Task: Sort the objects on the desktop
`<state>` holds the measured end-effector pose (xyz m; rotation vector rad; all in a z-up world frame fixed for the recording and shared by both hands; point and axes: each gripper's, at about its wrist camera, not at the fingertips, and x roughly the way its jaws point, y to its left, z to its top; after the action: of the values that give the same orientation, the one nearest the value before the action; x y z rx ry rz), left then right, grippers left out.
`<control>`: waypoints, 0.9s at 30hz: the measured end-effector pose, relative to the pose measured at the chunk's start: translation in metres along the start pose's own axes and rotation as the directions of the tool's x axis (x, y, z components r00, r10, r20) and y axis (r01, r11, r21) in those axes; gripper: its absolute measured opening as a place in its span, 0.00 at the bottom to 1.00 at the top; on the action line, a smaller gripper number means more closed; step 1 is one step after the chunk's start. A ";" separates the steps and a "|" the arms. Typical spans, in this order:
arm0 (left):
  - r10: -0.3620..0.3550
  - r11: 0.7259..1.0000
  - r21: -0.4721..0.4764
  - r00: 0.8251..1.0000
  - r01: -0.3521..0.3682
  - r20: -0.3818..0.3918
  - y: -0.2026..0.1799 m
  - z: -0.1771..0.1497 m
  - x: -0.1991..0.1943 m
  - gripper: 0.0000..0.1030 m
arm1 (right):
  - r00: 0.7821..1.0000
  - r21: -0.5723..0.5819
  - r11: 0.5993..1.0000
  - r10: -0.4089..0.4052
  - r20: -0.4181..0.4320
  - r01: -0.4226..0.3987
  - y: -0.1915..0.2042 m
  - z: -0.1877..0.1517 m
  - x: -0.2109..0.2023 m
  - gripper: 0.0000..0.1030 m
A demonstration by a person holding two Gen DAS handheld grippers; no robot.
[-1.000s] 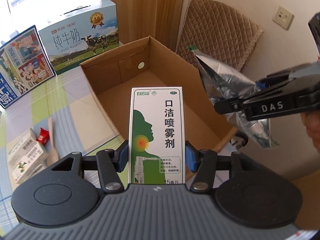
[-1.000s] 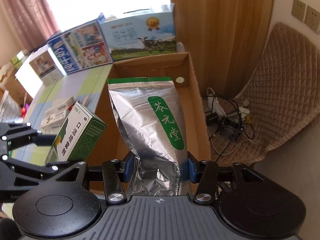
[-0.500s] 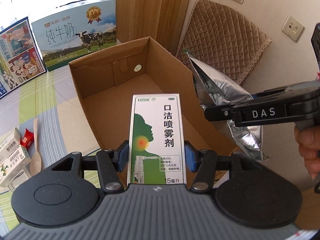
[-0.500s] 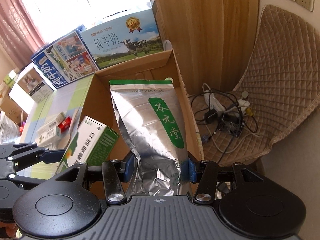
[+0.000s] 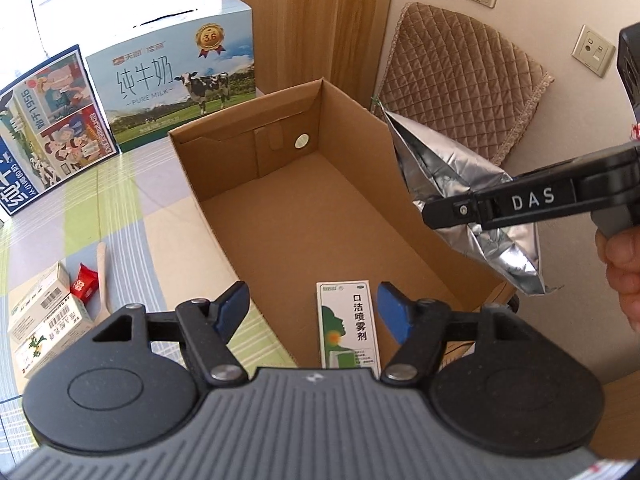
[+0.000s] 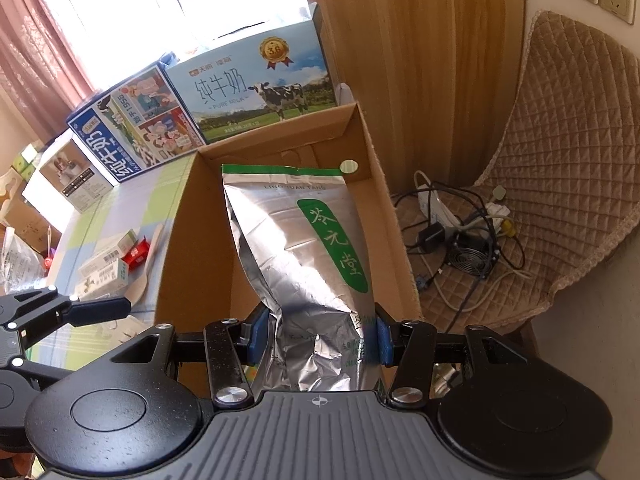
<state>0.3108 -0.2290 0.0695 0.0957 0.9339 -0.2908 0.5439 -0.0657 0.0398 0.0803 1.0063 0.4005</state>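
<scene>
An open cardboard box [image 5: 304, 216] stands on the table. A white and green spray carton [image 5: 347, 330] lies flat on the box floor at its near end. My left gripper [image 5: 312, 310] is open above it, holding nothing. My right gripper [image 6: 318, 338] is shut on a silver foil pouch [image 6: 304, 256] with a green label, held over the box [image 6: 188, 216]. The pouch [image 5: 460, 184] and the right gripper's fingers [image 5: 460, 210] show at the box's right wall in the left wrist view.
Two milk cartons [image 5: 176, 84] [image 5: 44, 120] stand behind the box. Small medicine boxes [image 5: 44, 324], a red packet [image 5: 84, 282] and a wooden spoon [image 5: 102, 276] lie left of it. A padded chair [image 6: 560, 184] with cables and a fan [image 6: 472, 256] is at the right.
My left gripper opened and the spray carton dropped onto the box floor. The right gripper with the pouch moved in over the box.
</scene>
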 end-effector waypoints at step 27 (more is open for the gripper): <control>0.035 0.999 -0.039 0.999 -0.035 -0.007 0.029 -0.040 -0.037 0.72 | 0.999 -0.076 0.996 -0.035 0.023 0.036 0.029 -0.035 -0.014 0.79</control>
<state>0.2672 -0.1858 0.0739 0.0771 0.9431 -0.2403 0.5000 -0.0480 0.0395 -0.0020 0.9689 0.4043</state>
